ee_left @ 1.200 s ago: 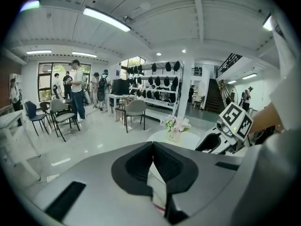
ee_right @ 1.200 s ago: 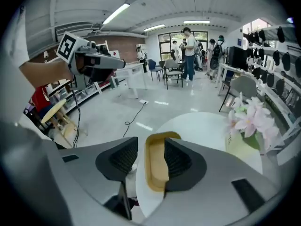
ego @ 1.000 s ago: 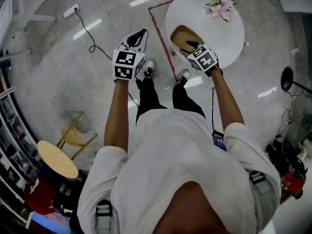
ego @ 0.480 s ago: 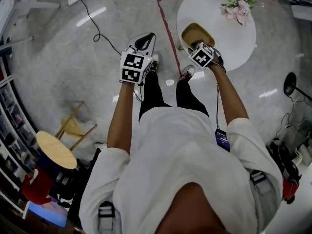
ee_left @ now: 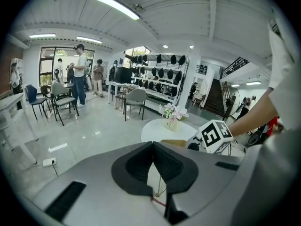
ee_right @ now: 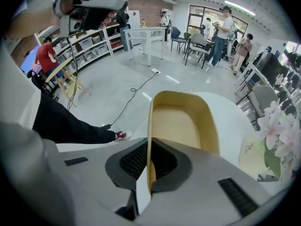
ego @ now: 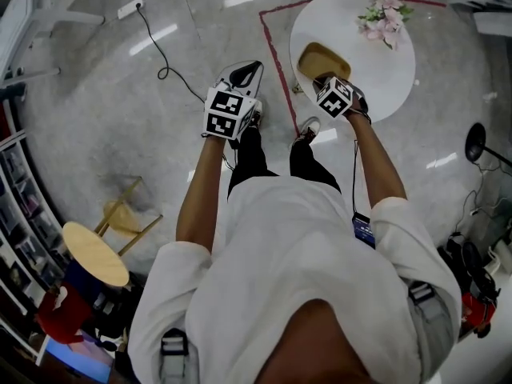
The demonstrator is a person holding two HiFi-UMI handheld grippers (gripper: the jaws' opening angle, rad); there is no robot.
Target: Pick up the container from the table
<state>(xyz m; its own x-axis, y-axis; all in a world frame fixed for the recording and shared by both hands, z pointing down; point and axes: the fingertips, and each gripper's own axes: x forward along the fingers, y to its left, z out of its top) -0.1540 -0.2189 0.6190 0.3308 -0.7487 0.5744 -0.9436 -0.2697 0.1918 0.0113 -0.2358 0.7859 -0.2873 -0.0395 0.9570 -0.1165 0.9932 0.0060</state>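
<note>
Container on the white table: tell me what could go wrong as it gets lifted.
1. The right tongs pinch only the thin near wall of the container, so it may tip or slip out when raised.
2. It sits near the edge of the table; a slip could send it off.
3. The flowers stand close by; a swinging far end might knock them.

Glossy grey marble floor (ego: 104, 134) — red tape line (ego: 270, 50), round wooden stool (ego: 94, 253), ceiling strip lights (ee_left: 116, 6), grey chairs (ee_left: 136, 97)
</note>
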